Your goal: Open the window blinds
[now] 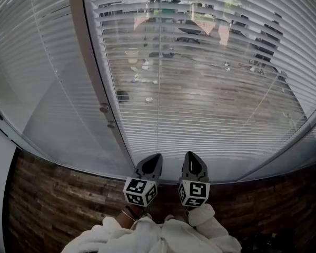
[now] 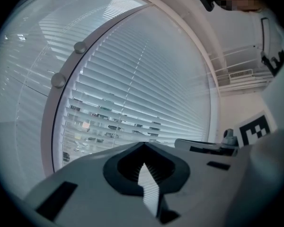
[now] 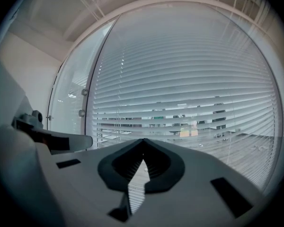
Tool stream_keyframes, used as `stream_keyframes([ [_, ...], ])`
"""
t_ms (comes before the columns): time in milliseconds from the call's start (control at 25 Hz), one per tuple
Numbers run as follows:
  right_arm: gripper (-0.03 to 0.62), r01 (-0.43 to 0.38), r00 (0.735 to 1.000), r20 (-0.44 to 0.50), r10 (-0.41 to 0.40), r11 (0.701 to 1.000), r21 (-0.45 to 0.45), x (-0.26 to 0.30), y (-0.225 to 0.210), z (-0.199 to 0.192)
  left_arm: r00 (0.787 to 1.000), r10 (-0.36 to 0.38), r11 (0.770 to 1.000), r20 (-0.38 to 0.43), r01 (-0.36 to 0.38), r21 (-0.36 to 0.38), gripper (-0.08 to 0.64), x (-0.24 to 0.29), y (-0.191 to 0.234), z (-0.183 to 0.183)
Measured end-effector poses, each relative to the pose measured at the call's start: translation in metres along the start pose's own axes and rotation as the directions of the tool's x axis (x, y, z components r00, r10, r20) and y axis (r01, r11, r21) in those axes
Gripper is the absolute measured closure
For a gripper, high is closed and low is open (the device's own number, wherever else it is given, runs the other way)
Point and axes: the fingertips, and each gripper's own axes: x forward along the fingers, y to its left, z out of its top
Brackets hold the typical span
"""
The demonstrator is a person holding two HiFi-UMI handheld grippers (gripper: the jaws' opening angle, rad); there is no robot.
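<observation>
The blinds (image 1: 210,104) hang fully lowered over the wide pane straight ahead of the person, reaching down to the bottom of the window. Their slats lie level and slightly apart, so strips of the outdoors show between them, most clearly across the upper and middle rows. A thin cord (image 1: 158,88) runs down the slats near the middle. To the left, a pale post (image 1: 92,73) with two round knobs (image 1: 104,108) divides this pane from the next one, which a second blind (image 1: 31,46) covers.

Both tools are held low and side by side, pointing at the foot of the blinds, with dark plank floor (image 1: 58,204) under them. The left tool (image 1: 157,156) has its jaws pressed together, tip against tip, with nothing between them. In its own view only slats show through the narrow slit behind the tips. The right tool (image 1: 191,154) is just beside it, apart from it, and its jaws are also pressed together and pinch nothing. Neither tool touches the blinds, the cord or the post, and in both gripper views the slats stand clear ahead of the tips. The marker cubes (image 1: 140,191) sit at the rear of the tools, above the white sleeves (image 1: 163,236) at the bottom edge of the head view.
</observation>
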Motion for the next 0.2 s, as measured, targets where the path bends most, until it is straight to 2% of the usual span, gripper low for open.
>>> stream_keyframes([
  [200,0.581,-0.001,1.0,-0.008,0.001,1.0,0.005,-0.0009,0.0022,-0.0041,1.0,0.008,1.0,-0.013,-0.008,-0.008,0.56,-0.0041,0.0028,-0.0051],
])
